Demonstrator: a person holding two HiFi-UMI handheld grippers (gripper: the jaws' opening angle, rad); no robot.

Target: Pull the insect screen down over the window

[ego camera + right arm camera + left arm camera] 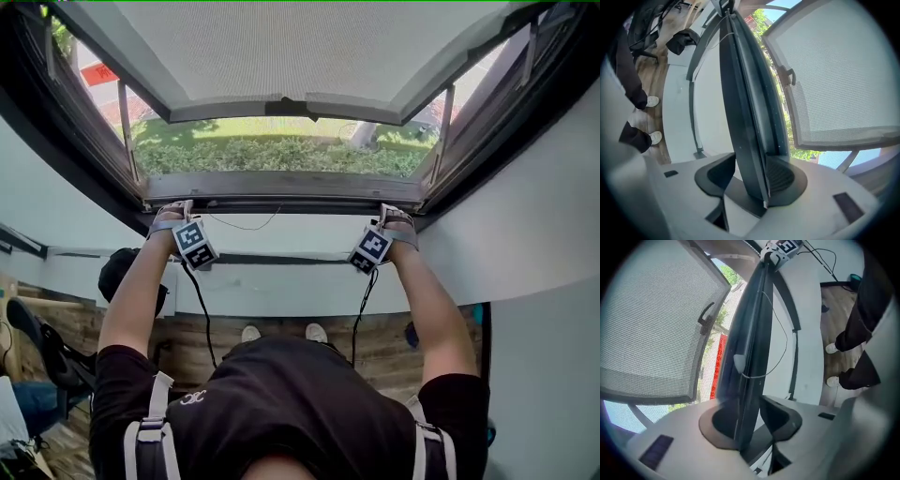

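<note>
one left claw (174, 210) and one right claw (394, 216) loosely straddle one screen bar (281, 190).

A dark-framed window (281, 190) is set in a white wall (281, 281), with its sash (281, 56) swung outward. Bright daylight is admitted, and a lawn (272, 131) and hedge (281, 157) are seen outside. A wood-plank floor (380, 349) is noted below. Dark furniture (33, 342), not identifiable, is recorded at the floor's left edge.
</note>
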